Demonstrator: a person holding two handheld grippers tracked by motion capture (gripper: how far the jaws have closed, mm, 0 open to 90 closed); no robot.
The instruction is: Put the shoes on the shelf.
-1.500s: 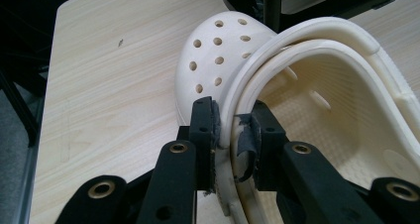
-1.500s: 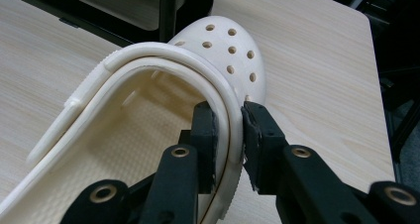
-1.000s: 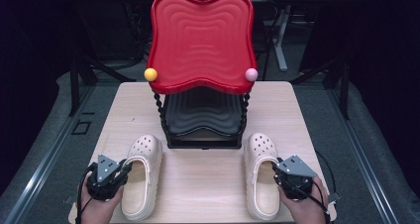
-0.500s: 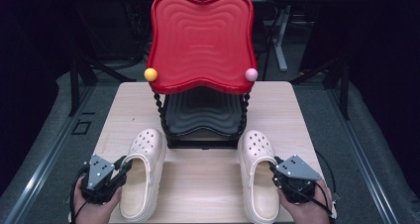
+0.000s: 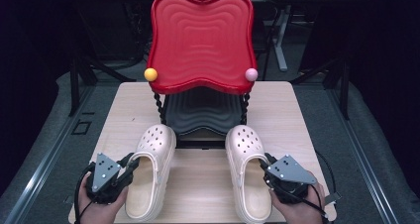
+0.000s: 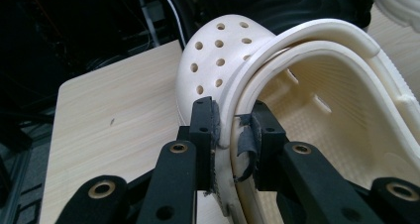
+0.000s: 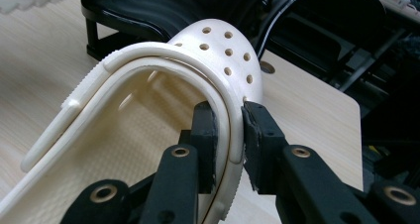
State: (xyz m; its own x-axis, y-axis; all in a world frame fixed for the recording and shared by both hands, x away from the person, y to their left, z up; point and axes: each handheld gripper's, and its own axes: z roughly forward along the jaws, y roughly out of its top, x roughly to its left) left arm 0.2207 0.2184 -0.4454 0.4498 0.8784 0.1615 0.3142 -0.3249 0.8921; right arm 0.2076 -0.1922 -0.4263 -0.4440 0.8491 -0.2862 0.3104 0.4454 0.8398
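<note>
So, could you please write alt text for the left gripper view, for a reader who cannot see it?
The left gripper, with two black jaws rising from the bottom, is shut on the side wall of a cream clog, one jaw outside and one inside. The clog's perforated toe points away over a light wooden table, toward a black ribbed tray.

My high view looks forward and down on the wooden table (image 5: 208, 184); both gripper views sit close, probably sharing its near half.
</note>
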